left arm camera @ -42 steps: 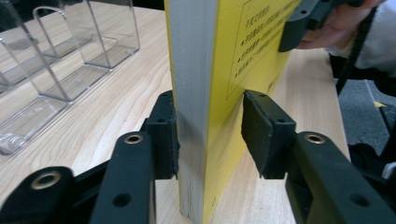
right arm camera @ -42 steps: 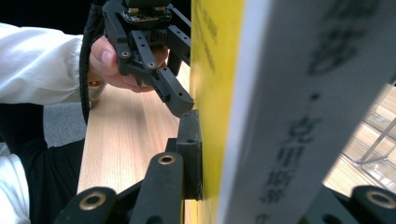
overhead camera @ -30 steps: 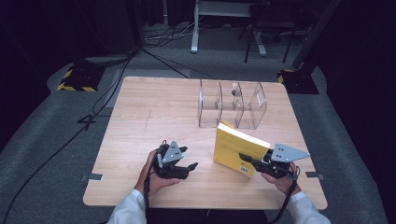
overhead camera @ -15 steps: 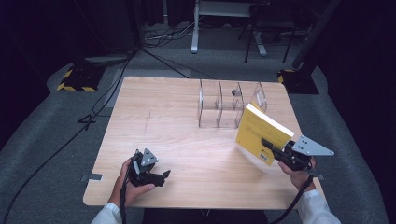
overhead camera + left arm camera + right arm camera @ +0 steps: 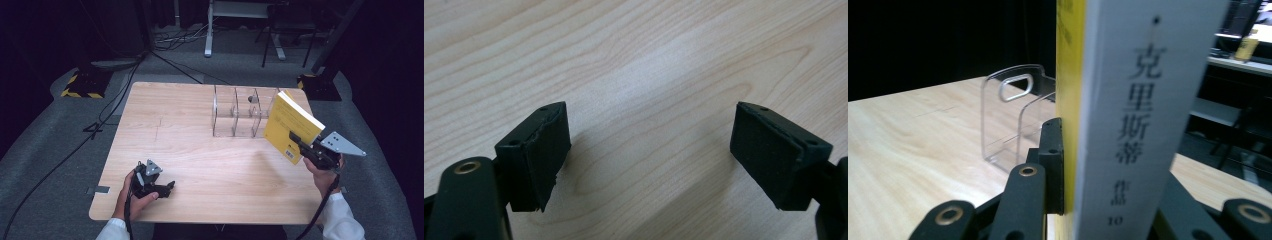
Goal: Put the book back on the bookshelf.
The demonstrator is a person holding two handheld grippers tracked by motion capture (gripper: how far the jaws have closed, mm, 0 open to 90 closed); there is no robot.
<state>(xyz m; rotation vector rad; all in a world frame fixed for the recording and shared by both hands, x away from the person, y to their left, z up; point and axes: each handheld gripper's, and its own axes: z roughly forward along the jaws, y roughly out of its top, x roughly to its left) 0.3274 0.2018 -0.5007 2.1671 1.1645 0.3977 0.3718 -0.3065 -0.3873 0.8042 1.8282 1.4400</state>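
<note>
In the high view, a yellow book [image 5: 290, 125] is held off the table [image 5: 200, 160] by the right gripper [image 5: 306, 147], just right of the clear divider rack [image 5: 240, 112]; its long axis tilts up toward the rack. In the left gripper view, the left gripper [image 5: 649, 155] is seen with jaws spread over bare wood. In the right gripper view, the book's white spine [image 5: 1148, 100] stands upright, pinched between the jaws.

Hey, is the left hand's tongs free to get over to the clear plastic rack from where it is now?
Probably yes. The left tongs rest open and empty near the table's front edge, and bare wood lies between them and the clear rack. The yellow book, held in the right tongs, sits off to the rack's right side.
</note>
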